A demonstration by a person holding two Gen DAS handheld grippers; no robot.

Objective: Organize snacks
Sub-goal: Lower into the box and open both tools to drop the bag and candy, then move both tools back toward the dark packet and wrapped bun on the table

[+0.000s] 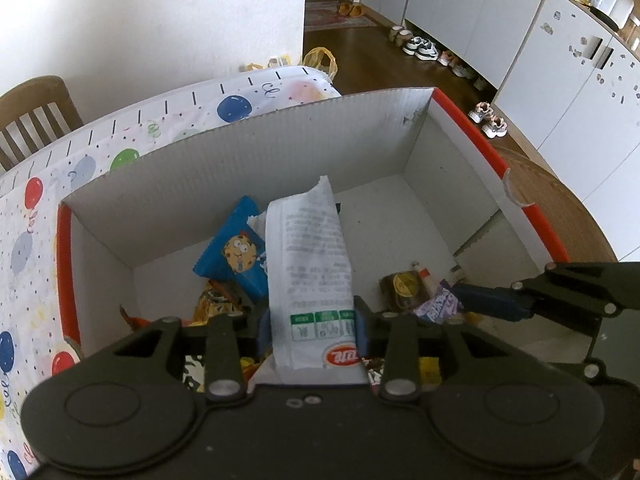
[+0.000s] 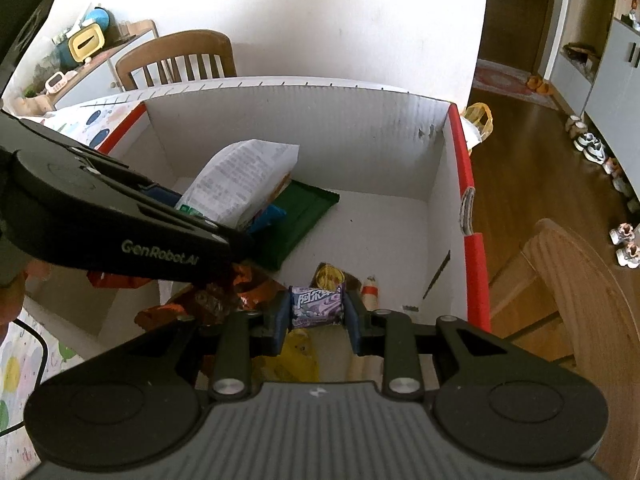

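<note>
Left gripper (image 1: 311,330) is clamping a white crinkly plastic snack packet (image 1: 310,264), blue pads pressing both sides near the green label end; the packet is sticking up and away, top edge serrated, print too blurred to read. Its near end is cut off behind the gripper body. Right gripper (image 2: 316,314) is pinching a small purple foil pouch (image 2: 317,306), glossy, pillow shaped, jaws narrowly apart and touching both its edges. Both are hanging inside a white corrugated cardboard box (image 1: 248,152) with red outer rim, sitting on the bench (image 1: 560,216), which is round, wooden and partly under a balloon-print cloth (image 1: 60,184).

On the box floor: a blue cookie wrapper (image 1: 236,252) with a cartoon cookie face, leaning against the far-left side of the white packet; a flat dark green packet (image 2: 304,212) lying beneath it, mostly covered; crumpled orange-brown foil wrappers (image 2: 248,292) near left, partly hidden by the left gripper body; a small brown round-labelled snack (image 1: 404,290) just beyond the purple pouch; something yellow (image 2: 300,356) below the right gripper, mostly blocked, cannot tell what. A small white-and-orange item (image 2: 370,294) right of the pouch is too small to identify.

Wooden slat-back chair (image 2: 180,60) is standing beyond the far side of the bench.
</note>
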